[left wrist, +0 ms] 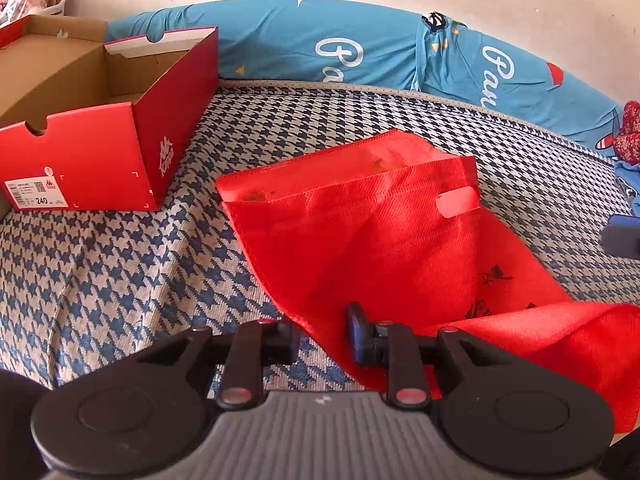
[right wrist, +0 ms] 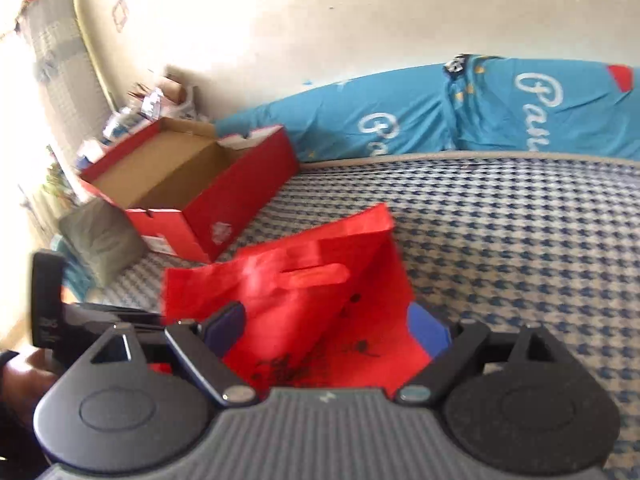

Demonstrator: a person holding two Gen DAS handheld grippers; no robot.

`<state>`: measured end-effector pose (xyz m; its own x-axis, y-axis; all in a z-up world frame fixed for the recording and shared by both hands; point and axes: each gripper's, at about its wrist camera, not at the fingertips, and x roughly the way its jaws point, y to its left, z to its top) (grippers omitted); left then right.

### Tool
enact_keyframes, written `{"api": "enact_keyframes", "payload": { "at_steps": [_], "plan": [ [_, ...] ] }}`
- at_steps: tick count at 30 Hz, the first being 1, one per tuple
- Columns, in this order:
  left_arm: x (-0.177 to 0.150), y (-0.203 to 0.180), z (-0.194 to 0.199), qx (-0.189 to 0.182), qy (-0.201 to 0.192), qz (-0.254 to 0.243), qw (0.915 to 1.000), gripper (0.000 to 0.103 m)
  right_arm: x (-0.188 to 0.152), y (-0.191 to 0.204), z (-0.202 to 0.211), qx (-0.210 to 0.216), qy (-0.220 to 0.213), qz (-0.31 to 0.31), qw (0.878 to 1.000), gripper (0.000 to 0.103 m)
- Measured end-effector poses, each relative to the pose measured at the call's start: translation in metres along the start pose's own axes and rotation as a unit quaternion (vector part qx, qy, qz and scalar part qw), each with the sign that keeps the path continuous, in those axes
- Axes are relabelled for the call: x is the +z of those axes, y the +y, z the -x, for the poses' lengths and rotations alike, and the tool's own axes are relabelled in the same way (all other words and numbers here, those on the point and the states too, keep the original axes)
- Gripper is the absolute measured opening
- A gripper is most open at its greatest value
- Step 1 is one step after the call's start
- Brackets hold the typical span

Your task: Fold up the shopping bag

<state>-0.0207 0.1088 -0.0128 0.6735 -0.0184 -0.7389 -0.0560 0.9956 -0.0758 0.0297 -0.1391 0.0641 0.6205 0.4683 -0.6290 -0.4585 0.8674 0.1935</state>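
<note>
Bed (left wrist: 120, 264) with blue-and-white houndstooth cover. Red non-woven shopping bag (left wrist: 360, 232) lies on it around mid-bed, partly folded over, cut-out handle showing, black print on its lower panel. Open red shoe box (left wrist: 100, 152) sits toward the left side, near the far edge, well apart from the bag. Long blue pillow (left wrist: 360, 52) with white lettering runs along the far edge, against the wall.

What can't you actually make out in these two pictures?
- Black print on the red bag: blurred in the right wrist view, partly covered by a fold in the left.
- Left tongs: whether they pinch the bag edge is unclear; the cloth hides one pad.
- Shoebox interior: its near wall hides the bottom.
- Clutter behind the box: glare and blur in the right wrist view.
</note>
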Motion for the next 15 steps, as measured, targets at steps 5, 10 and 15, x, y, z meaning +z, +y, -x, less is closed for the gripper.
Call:
{"api": "enact_keyframes", "payload": {
  "at_steps": [5,10,15],
  "plan": [
    [0.0,-0.001,0.0,0.005,0.0,-0.002,1.0,0.025,0.002,-0.012,-0.049,-0.11,0.059,-0.007,0.992,0.088],
    [0.0,0.0,0.0,0.007,0.001,-0.002,1.0,0.026,-0.009,-0.013,-0.098,-0.092,0.127,-0.006,0.988,0.097],
    [-0.001,0.0,0.0,0.009,-0.002,-0.003,1.0,0.026,-0.019,0.008,-0.122,-0.084,0.14,0.036,0.986,0.097]
  ]
}}
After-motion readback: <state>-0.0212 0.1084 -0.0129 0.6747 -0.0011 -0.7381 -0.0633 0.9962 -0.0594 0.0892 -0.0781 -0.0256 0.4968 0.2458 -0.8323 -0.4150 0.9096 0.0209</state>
